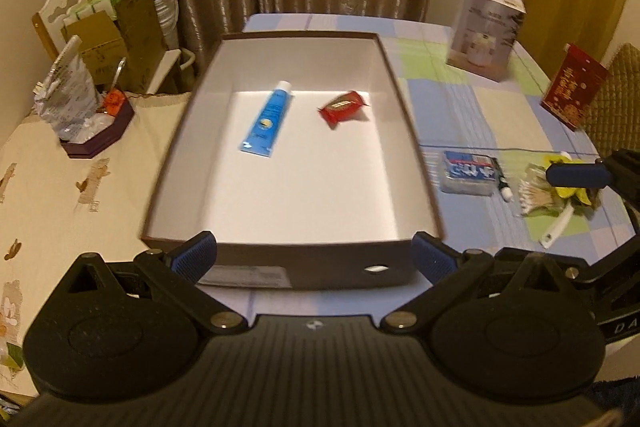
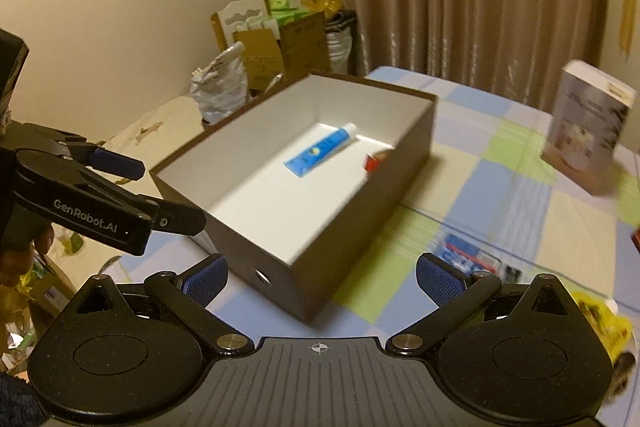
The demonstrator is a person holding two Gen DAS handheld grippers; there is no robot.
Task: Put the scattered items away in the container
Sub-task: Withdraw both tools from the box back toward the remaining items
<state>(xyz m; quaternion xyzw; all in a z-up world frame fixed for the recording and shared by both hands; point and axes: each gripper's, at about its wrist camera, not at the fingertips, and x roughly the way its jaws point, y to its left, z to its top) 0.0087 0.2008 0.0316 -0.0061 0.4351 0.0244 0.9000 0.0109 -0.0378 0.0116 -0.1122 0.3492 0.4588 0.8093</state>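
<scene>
Although two items already lie inside the box (image 1: 390,79), the tidying is judged to be only partly done. A blue tube (image 1: 266,121) and a red packet (image 1: 344,107) are seen on the white floor of the box, toward its far end and a little apart from each other. Outside, on the checked tablecloth (image 1: 480,99) to the right of the box, several things are left: a blue-and-white pack (image 1: 467,173), a small dark item with a white tip just beside it, a bundle of cotton swabs (image 1: 536,195), something yellow, and a white strip near the table edge. What the yellow thing is cannot be told through the blur.

The left gripper (image 1: 314,257) is held at the near wall of the box, its jaws spread wide and nothing between them. The right gripper (image 2: 322,277) is held over the near corner of the box, its jaws likewise spread and empty, with the loose items low and to its right.

A tall carton and a red card stand farther back; whether they are meant to be tidied cannot be judged.
</scene>
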